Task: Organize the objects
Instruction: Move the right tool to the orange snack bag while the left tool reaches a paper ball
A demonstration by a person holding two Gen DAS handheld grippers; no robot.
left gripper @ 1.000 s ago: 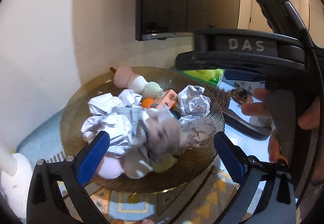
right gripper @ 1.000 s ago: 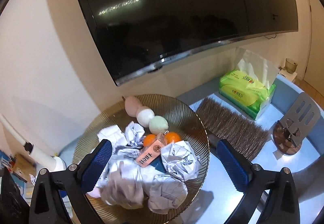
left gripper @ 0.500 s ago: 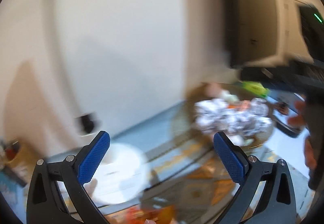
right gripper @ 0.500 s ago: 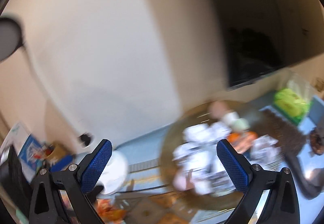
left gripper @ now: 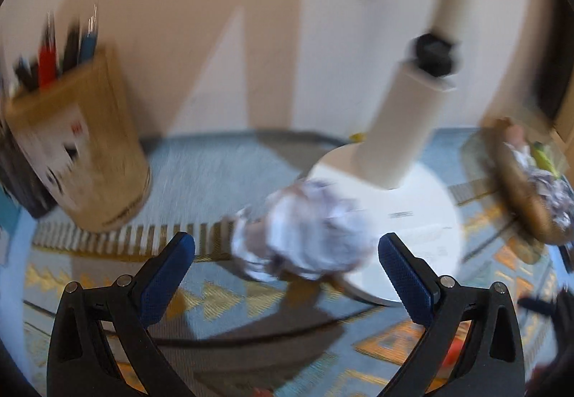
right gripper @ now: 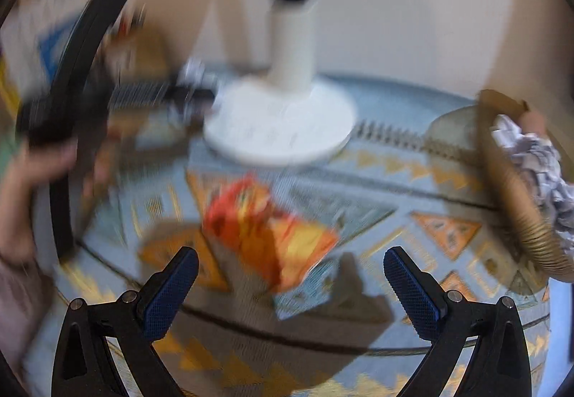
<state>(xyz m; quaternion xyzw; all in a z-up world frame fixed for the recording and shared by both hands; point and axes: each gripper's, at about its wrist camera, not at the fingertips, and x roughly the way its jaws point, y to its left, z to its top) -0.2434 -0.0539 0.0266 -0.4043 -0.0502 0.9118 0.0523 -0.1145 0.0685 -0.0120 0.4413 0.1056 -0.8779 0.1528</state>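
At far left of the left wrist view, a tan pen cup (left gripper: 84, 149) with pens stands on a patterned mat (left gripper: 222, 296). Right of it, the left gripper (left gripper: 287, 275) hangs with its jaws spread wide and nothing between them. Just beyond the blue pads (left gripper: 168, 275) a paper ball (left gripper: 305, 232) lies on the mat, touching the white lamp base (left gripper: 419, 225). A cream lamp post (left gripper: 405, 131) rises from that base. At far right a ribbed gold bowl (left gripper: 520, 196) holds more crumpled paper; the blur hides the rest of its contents.

On the left edge of the right wrist view, a hand (right gripper: 32, 182) grips a dark handle. Farther right, an orange snack bag (right gripper: 265, 232) lies on the mat, ahead of the right gripper (right gripper: 290, 289), which is also wide open and empty. Beyond the bag stands the lamp base, and the bowl sits at far right, well apart from the bag.
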